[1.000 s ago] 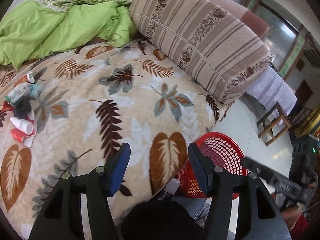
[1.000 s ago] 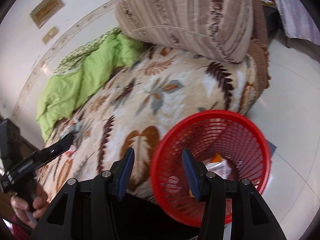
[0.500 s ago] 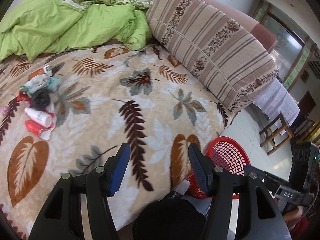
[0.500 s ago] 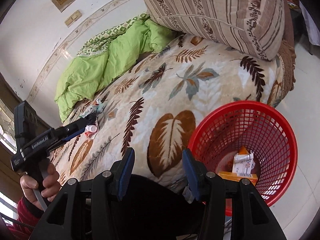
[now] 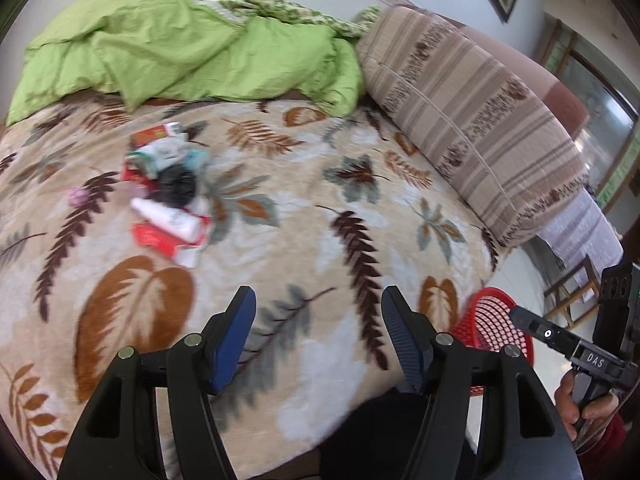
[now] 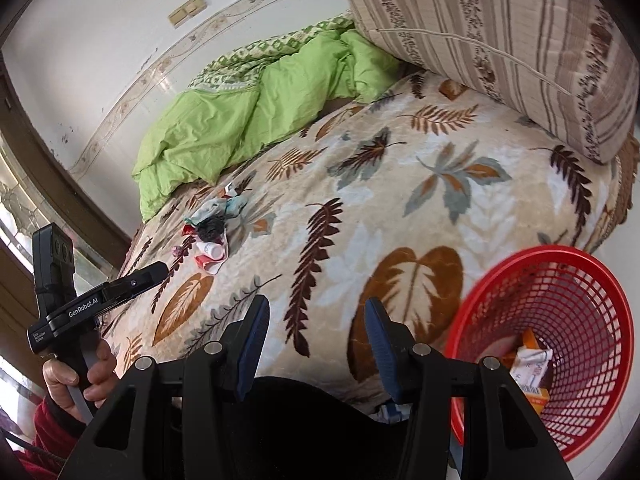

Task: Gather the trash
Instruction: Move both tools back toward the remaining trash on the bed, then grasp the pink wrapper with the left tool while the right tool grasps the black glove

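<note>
I count one trash pile (image 5: 170,184) on the blanket (image 5: 304,240), at about 10 o'clock from my left gripper (image 5: 316,338). In it I make out a white tube (image 5: 166,216), a black wad (image 5: 178,184), red cartons (image 5: 158,240), pale crumpled wrappers (image 5: 164,152) and a small pink bit (image 5: 77,197) just beside; blur hides an exact count. One red basket (image 6: 560,344) stands on the floor against the bed edge, at 3 o'clock from my right gripper (image 6: 316,340), with at least two cartons (image 6: 530,364) inside. My left jaws have just been opening, about half apart, nothing between them. My right jaws are also half apart and empty. One green quilt (image 5: 188,48) and one striped bolster (image 5: 472,116) lie at 12 and 2 o'clock. Bare blanket lies between my jaws and the pile.
</note>
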